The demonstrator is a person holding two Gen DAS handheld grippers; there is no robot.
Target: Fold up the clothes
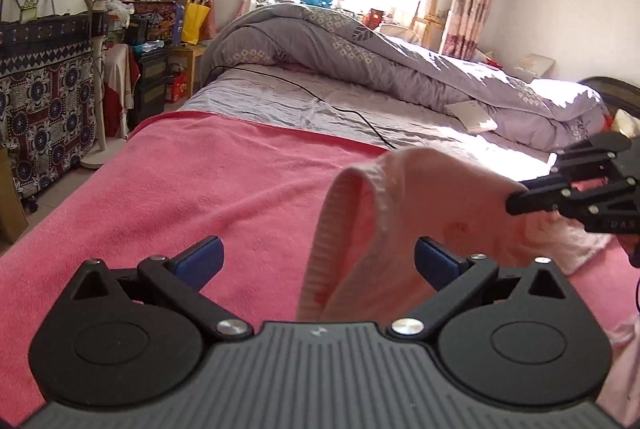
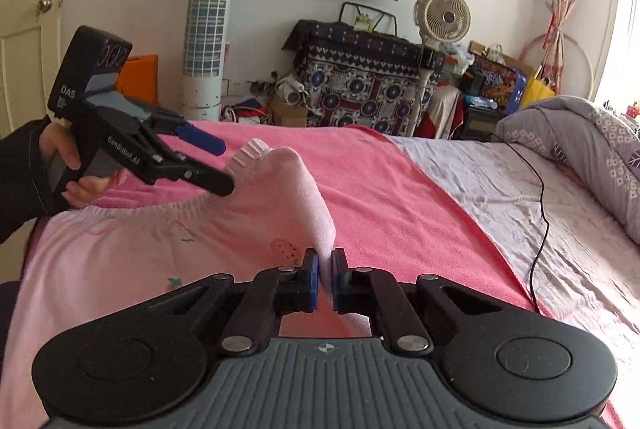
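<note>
A: Where is the garment?

B: The pale pink sweater [image 2: 132, 249] lies on the pink towel [image 2: 380, 197] spread over the bed, below and to the left of the right gripper [image 2: 325, 275]. That gripper's 2 blue pads are pressed together on a raised fold of the sweater, which rises to a peak just ahead of its fingers.

A: And the left gripper?

B: The left gripper [image 1: 318, 263] has its jaws spread wide. In its own view the ribbed hem of the sweater [image 1: 400, 213] hangs between the 2 blue pads without either pad touching it.

A: What can't you make out?

B: The sweater's full outline. Its lower part is cut off by the gripper bodies in both views, and its far edge is washed out by sunlight in the left view. There the right gripper [image 1: 520, 201] is cut by the frame's right edge.

A: How are the hands posed?

B: Only the right view shows a hand [image 2: 76, 165]: dark sleeve, fingers wrapped around the left gripper's handle, the tool [image 2: 218, 165] angled downward toward the ribbed hem. The hand on the right gripper is out of sight.

A: Anything 1 view has that the other lacks?

B: The right view shows the strawberry print [image 2: 285, 249] just left of the clamped fold. The left view shows a rolled grey quilt [image 1: 380, 45] and a white book [image 1: 472, 115] well beyond the sweater.
</note>
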